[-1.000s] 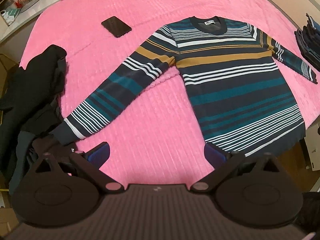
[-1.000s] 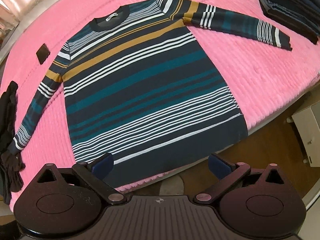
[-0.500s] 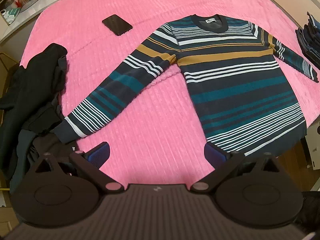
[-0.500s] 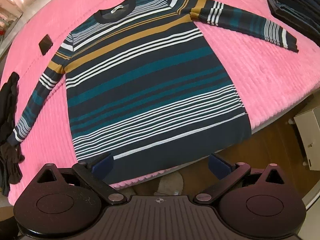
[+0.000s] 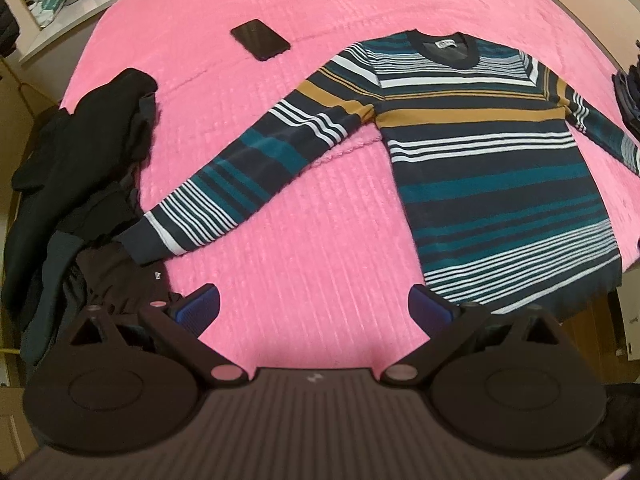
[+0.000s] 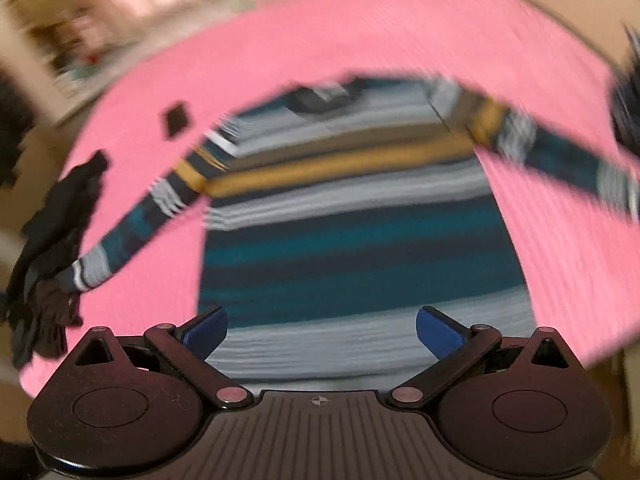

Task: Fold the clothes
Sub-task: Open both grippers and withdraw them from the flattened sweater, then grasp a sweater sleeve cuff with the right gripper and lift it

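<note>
- Left wrist view: the left gripper (image 5: 314, 308) hangs released, its blue-padded fingers (image 5: 200, 306) spread wide over bare blanket with nothing between them. The long-sleeved knit sweater striped in navy, teal, white and mustard (image 5: 492, 168) lies flat, front up, both sleeves out. Its near sleeve cuff (image 5: 146, 244) touches the heap of dark unfolded clothes (image 5: 72, 184) at the blanket's edge.
- I judge the fold has not begun. The next move probably calls for pinching that cuff and carrying the sleeve across the chest, lifting it clear of the heap.
- Right wrist view: heavily blurred. The right gripper (image 6: 322, 326) is likewise released and grips nothing; it is aimed at the sweater's hem (image 6: 360, 344), which lies near the bed edge.
- Surface and room: a ribbed pink fleece blanket (image 5: 280, 272) covers the bed. A flat black phone-like slab (image 5: 260, 39) lies well apart from the sweater, and a stack of folded dark garments (image 5: 628, 96) sits at the far right. Shelving beyond is too blurred to read.
</note>
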{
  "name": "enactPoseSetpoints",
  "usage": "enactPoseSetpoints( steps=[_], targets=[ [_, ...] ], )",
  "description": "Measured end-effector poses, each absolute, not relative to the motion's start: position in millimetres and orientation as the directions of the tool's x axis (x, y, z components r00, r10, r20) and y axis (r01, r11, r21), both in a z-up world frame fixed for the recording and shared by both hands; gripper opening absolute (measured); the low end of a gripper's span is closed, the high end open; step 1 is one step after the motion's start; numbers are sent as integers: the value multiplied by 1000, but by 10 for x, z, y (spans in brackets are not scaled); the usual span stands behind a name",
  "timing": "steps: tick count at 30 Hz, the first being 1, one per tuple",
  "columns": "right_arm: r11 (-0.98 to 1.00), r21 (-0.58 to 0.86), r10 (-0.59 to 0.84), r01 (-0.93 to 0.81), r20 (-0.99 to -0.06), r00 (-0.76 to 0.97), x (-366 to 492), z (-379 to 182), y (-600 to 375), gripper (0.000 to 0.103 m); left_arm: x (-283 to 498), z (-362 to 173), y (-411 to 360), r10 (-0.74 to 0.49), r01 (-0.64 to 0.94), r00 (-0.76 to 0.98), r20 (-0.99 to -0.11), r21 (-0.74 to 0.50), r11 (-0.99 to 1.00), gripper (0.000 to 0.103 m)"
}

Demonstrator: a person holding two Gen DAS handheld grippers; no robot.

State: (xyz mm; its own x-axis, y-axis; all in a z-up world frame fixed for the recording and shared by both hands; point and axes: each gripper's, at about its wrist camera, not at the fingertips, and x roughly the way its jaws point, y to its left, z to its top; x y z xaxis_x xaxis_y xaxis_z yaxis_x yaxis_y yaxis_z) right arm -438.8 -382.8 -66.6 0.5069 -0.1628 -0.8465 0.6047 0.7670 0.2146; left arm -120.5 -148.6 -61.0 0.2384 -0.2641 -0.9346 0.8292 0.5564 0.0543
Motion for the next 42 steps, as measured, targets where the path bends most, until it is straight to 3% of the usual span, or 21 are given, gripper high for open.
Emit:
enactPoseSetpoints(
  steps=[8, 19, 20, 21, 22, 27, 30, 33, 38, 40, 42],
  targets=[
    [987, 62, -30, 148, -832, 554, -3472, -635, -3395, 103, -1084, -468, -1208, -221, 723, 373, -901, 134, 677, 99],
    [957, -19, 155, -290, -811, 564, -2012, -912, -1966, 102, -749, -527, -448, -222, 685, 493, -841, 218, 695, 99],
    [949, -28, 160, -314, -814, 558, -1853, -988, -1823, 92, -671, -582, -422, -222, 696, 494, -841, 229, 680, 99],
    [940, -34, 167, -338, -821, 546, -1693, -1104, -1699, 72, -579, -645, -402, -226, 712, 488, -843, 234, 662, 99],
    [931, -40, 172, -363, -828, 534, -1534, -1220, -1574, 65, -486, -709, -381, -229, 726, 482, -846, 239, 644, 99],
    [877, -69, 191, -475, -858, 477, -799, -1903, -1117, 62, -19, -1030, -287, -237, 770, 467, -852, 260, 583, 99],
    [829, -87, 199, -552, -877, 437, -440, -2385, -867, 54, 210, -1213, -181, -227, 763, 456, -861, 246, 598, 99],
    [760, -126, 189, -638, -896, 402, -234, -2832, -631, 54, 371, -1388, -64, -218, 742, 439, -872, 215, 635, 99],
    [740, -206, 126, -640, -893, 433, 0, -3233, -520, 53, 500, -1681, 149, -184, 714, 409, -894, 188, 674, 99],
    [774, -185, 135, -606, -886, 444, 55, -3152, -606, 13, 518, -1762, 215, -165, 705, 396, -903, 184, 685, 99],
    [828, -132, 166, -545, -871, 462, 107, -2959, -781, 10, 525, -1799, 256, -156, 697, 382, -911, 174, 696, 99]
  ],
)
